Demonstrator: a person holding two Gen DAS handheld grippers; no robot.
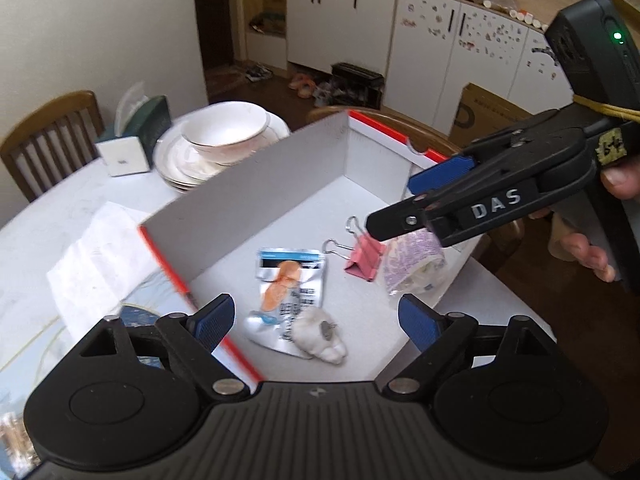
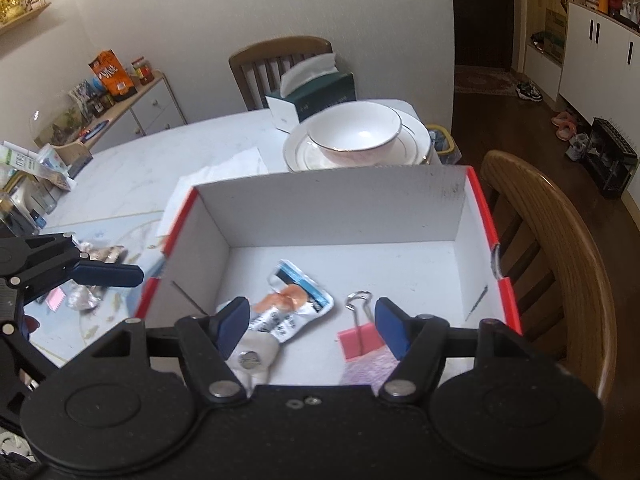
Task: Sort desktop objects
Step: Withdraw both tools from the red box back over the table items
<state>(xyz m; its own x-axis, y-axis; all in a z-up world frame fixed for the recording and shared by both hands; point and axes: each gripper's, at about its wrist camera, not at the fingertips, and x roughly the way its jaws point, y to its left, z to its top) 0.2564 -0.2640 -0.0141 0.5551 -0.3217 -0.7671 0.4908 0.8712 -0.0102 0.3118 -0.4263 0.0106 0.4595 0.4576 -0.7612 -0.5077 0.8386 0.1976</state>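
garlic (image 1: 320, 334) on foil packet (image 1: 290, 280) | pink clip (image 1: 366, 256) beside | box wall (image 1: 248, 196) behind

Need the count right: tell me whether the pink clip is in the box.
In: the clip lies on the box floor.

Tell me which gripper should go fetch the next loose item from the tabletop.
Left, probably. The left gripper stands open and empty at the box's outer left side, directly above the crumpled wrappers on the table. The right gripper is open over the box interior.
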